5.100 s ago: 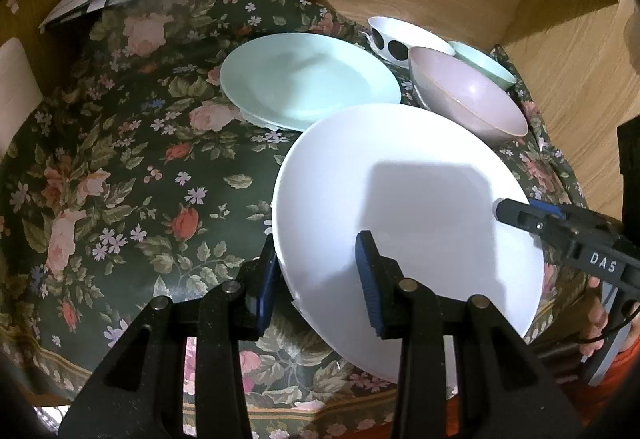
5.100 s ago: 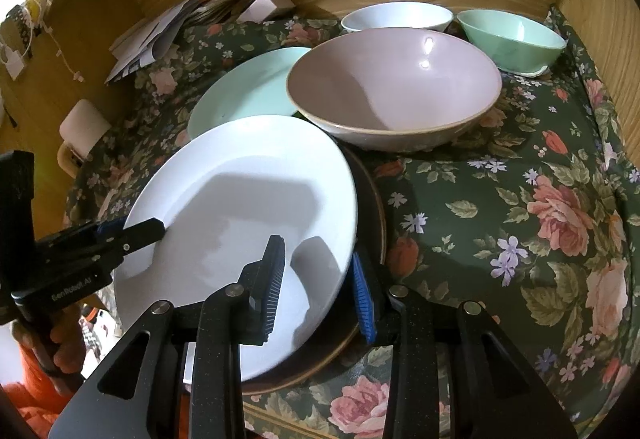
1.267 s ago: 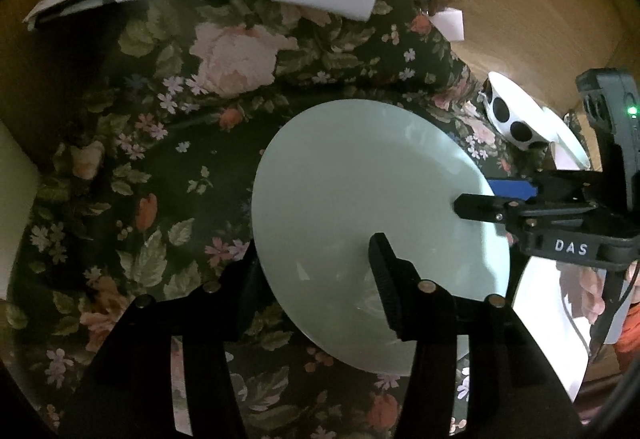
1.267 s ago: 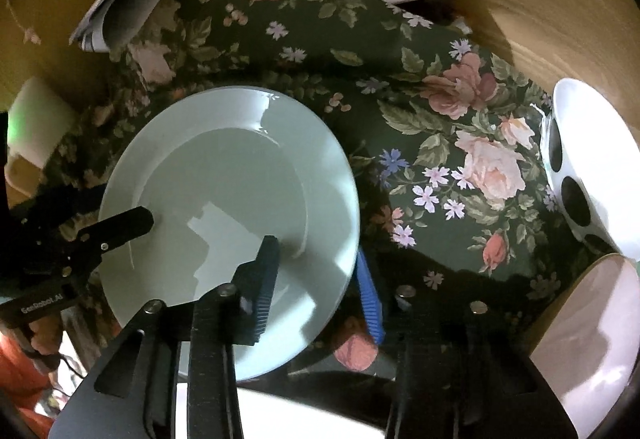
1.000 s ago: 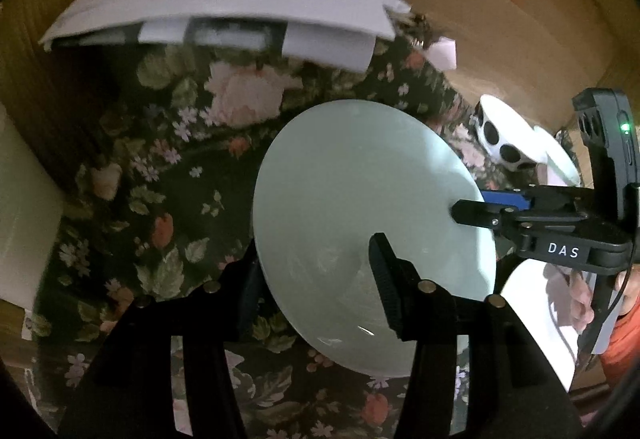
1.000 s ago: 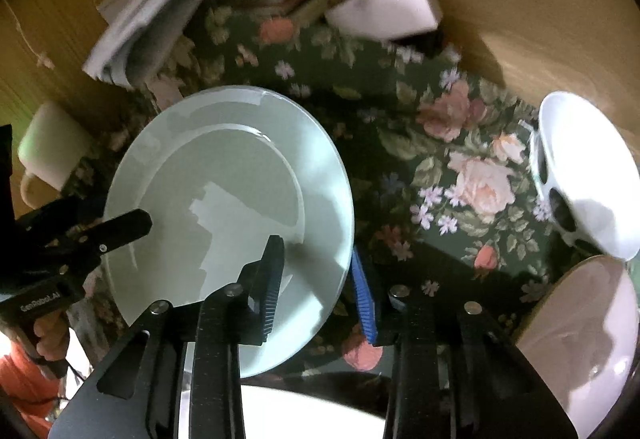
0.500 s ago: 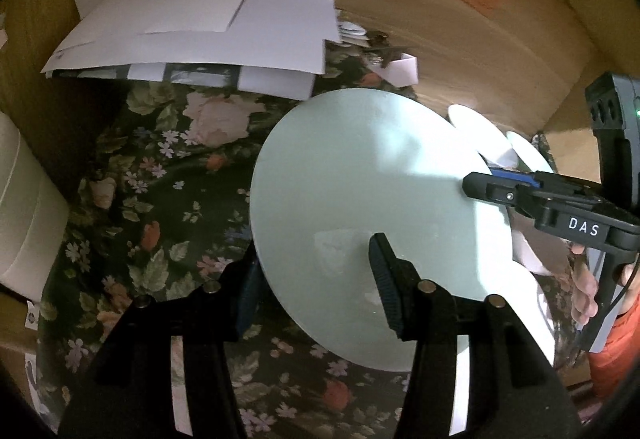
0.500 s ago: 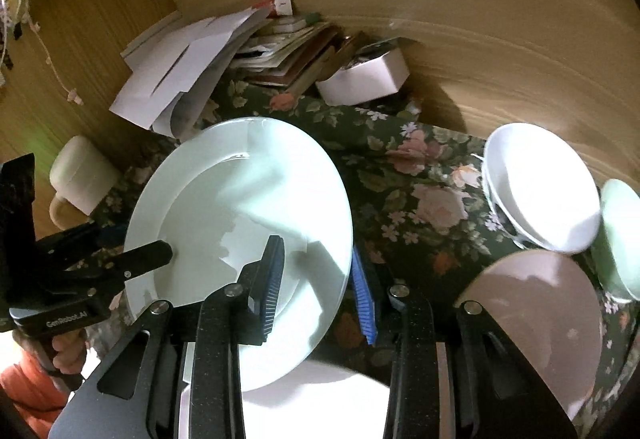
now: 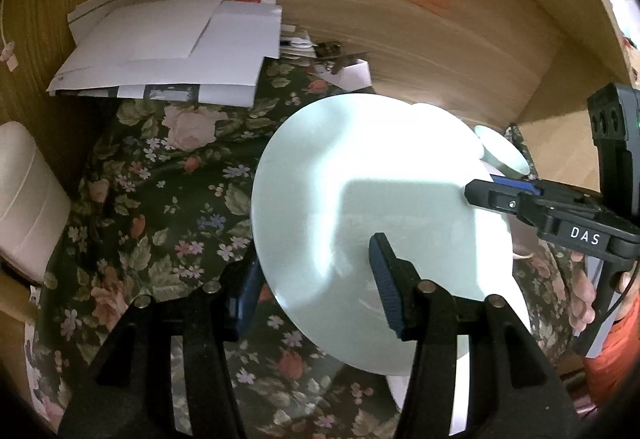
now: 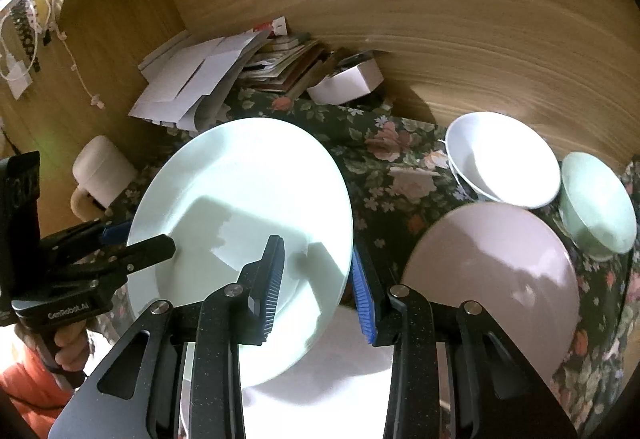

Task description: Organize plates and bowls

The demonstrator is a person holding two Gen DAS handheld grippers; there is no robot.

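Above the flowery tabletop (image 9: 160,199) I hold the green plate (image 9: 360,207) up by its two sides, my left claw (image 9: 316,279) and right claw (image 10: 318,279) each pinching an edge, so it stays flat over the white plate (image 10: 344,367) below.

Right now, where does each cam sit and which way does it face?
Left wrist: on left gripper, angled down at round pale green plate; right gripper shows.
Right wrist: on right gripper, angled down at the plate; left gripper, hand show.
Shared: the plate, each rim side between a gripper's fingers.
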